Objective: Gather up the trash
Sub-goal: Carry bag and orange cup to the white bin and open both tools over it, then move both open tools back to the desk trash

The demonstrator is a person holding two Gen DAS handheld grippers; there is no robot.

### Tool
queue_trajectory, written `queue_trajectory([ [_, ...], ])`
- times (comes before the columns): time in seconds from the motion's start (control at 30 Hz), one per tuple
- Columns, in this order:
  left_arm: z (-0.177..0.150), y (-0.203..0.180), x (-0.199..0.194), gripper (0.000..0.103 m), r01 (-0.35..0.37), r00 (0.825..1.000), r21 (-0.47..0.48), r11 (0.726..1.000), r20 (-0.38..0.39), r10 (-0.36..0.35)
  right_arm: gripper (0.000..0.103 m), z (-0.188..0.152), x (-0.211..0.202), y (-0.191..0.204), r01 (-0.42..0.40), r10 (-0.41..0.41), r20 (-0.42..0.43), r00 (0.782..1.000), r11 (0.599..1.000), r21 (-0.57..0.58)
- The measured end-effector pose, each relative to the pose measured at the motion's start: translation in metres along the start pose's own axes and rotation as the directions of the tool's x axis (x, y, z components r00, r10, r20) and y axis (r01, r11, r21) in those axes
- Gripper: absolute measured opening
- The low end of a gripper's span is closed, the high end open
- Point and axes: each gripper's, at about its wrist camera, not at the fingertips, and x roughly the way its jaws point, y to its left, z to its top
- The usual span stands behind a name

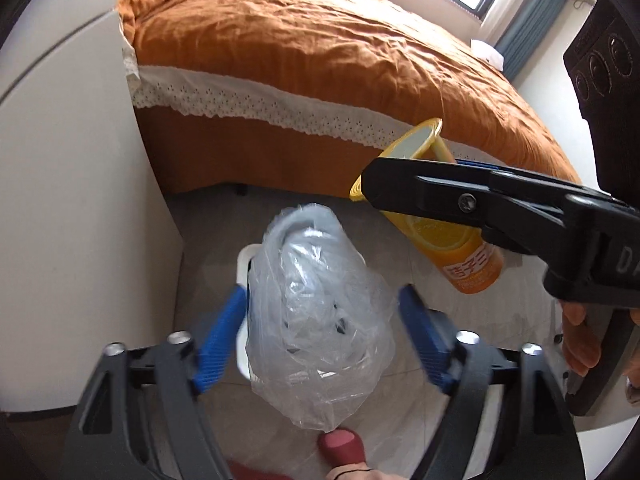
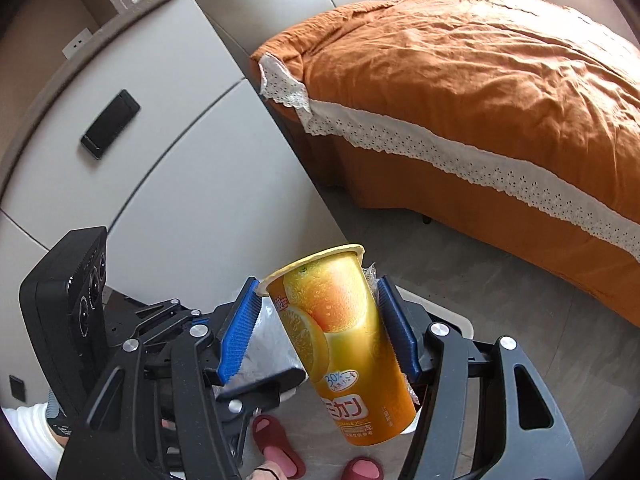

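In the left wrist view a crumpled clear plastic bag (image 1: 316, 320) hangs between the blue pads of my left gripper (image 1: 322, 300). The jaws stand wide, with a gap on both sides of the bag. Under it is a white bin (image 1: 243, 268) on the floor. An orange juice cup (image 2: 344, 344) sits tilted between the pads of my right gripper (image 2: 318, 284). The left pad stands clear of the cup's wall and the right pad is close beside it. The cup (image 1: 460, 252) hangs just right of the bag and above the bin (image 2: 460, 320).
A bed with an orange cover (image 1: 300, 52) fills the space beyond the bin. A white cabinet (image 2: 132, 152) stands on the left. A person's feet in red slippers (image 2: 280, 452) are on the tile floor close to the bin.
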Motion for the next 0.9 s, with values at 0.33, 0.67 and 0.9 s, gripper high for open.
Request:
queue_trajectory([
  [0.33,-0.019,0.019,0.032,0.098,-0.012,0.999,-0.029,1.0,-0.036,0.011,0.098,-0.031,0.044,-0.021,0.052,-0.051,-0.087,0.995,0.999,0.007],
  [0.67,-0.004,0.017,-0.027,0.098,-0.037,0.999,-0.078,0.996,0.015,0.038,0.098,-0.008,0.01,0.004,0.045,-0.045,-0.067,0.997,0.999,0.012],
  [0.9,0.012,0.014,-0.086,0.098,-0.051,0.994,-0.115,0.992,0.09,0.062,0.098,0.016,-0.033,0.035,0.038,-0.037,-0.026,0.999,0.999,0.001],
])
